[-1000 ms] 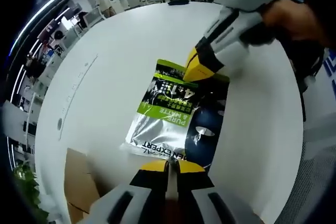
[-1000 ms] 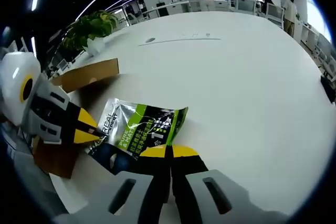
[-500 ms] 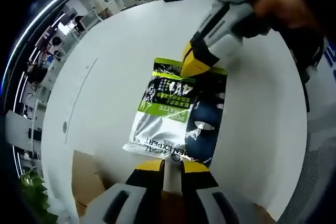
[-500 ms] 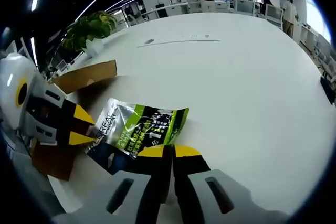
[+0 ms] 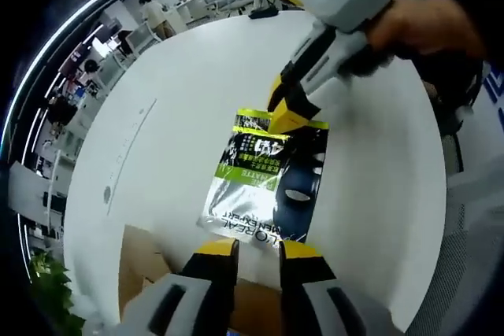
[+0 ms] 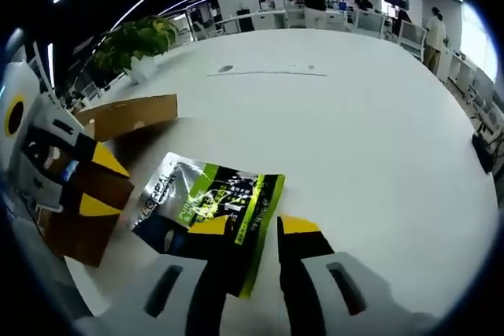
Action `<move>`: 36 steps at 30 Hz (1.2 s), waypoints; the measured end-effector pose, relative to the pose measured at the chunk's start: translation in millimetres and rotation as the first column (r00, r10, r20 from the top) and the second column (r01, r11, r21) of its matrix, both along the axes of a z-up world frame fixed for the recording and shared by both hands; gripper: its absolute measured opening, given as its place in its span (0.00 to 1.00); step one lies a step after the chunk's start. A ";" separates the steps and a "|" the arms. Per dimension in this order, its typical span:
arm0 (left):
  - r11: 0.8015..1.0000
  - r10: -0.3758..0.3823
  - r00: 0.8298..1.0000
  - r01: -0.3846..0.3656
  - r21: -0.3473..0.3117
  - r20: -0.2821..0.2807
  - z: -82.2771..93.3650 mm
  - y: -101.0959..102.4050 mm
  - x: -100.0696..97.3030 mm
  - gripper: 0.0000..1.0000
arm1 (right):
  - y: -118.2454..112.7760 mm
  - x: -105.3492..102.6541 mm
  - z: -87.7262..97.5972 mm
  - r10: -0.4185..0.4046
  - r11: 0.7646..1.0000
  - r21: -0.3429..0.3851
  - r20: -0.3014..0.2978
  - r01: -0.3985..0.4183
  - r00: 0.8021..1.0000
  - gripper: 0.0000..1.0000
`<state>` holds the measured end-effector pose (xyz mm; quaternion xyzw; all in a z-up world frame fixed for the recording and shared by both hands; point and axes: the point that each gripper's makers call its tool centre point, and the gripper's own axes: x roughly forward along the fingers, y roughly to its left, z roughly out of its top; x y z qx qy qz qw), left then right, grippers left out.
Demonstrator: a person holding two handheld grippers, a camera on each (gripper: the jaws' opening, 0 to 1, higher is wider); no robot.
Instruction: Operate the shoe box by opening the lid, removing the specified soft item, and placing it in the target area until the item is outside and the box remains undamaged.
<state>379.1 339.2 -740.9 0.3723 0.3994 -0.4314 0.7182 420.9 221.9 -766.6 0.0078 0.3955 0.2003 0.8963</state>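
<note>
The green, silver and dark foil pouch (image 5: 266, 175) lies flat on the white round table (image 5: 181, 92), between the two grippers and outside the cardboard shoe box (image 6: 118, 118). The left gripper (image 5: 257, 249) has its jaws apart, the pouch's near edge just ahead of them. The right gripper (image 6: 253, 227) is parted too, one jaw over the pouch's corner. Beyond the pouch, bare tabletop runs to the rim. The box's inside cannot be seen.

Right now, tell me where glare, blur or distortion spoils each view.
Left gripper view: bright window glare at top, the white table bulges from fisheye. Right gripper view: the pouch print reads slightly smeared, ceiling lights streak, the cardboard box stays legible.
</note>
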 end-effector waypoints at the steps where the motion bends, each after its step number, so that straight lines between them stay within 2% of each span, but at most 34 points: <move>1: 1.000 0.003 1.000 -0.003 -0.006 -0.001 2.0 0.1 -0.9 0.23 | -0.4 -0.6 2.1 0.001 1.000 0.000 0.002 -0.001 1.000 0.24; 3: 0.997 0.014 1.000 -0.016 -0.071 -0.025 7.1 -5.9 -5.8 0.24 | -1.4 -3.3 9.3 0.003 1.000 -0.009 0.010 -0.003 1.000 0.27; 4: 0.993 0.044 0.998 -0.049 -0.106 -0.050 9.3 -7.3 -7.8 0.25 | -1.4 -4.7 12.0 0.007 1.000 -0.014 0.014 -0.007 1.000 0.27; 10: 0.970 0.095 0.992 -0.111 -0.215 -0.087 26.7 -7.0 -11.3 0.28 | -2.7 -17.8 30.8 0.042 0.998 -0.056 0.036 -0.040 0.998 0.33; 18: 0.954 0.129 0.989 -0.145 -0.261 -0.079 45.0 8.6 -17.9 0.31 | -1.0 -39.8 51.9 0.064 0.994 -0.090 0.058 -0.059 0.996 0.38; 28: 0.928 0.156 0.983 -0.180 -0.326 -0.097 63.0 26.1 -35.8 0.39 | 5.5 -65.7 69.7 0.082 0.991 -0.113 0.075 -0.073 0.994 0.45; 32: 0.921 0.166 0.982 -0.186 -0.343 -0.086 70.2 33.8 -38.2 0.41 | 8.7 -75.0 76.2 0.091 0.989 -0.121 0.081 -0.081 0.993 0.48; 36: 0.904 0.190 0.978 -0.209 -0.372 -0.088 77.9 42.3 -40.3 0.44 | 13.9 -82.4 82.1 0.103 0.988 -0.125 0.094 -0.091 0.990 0.50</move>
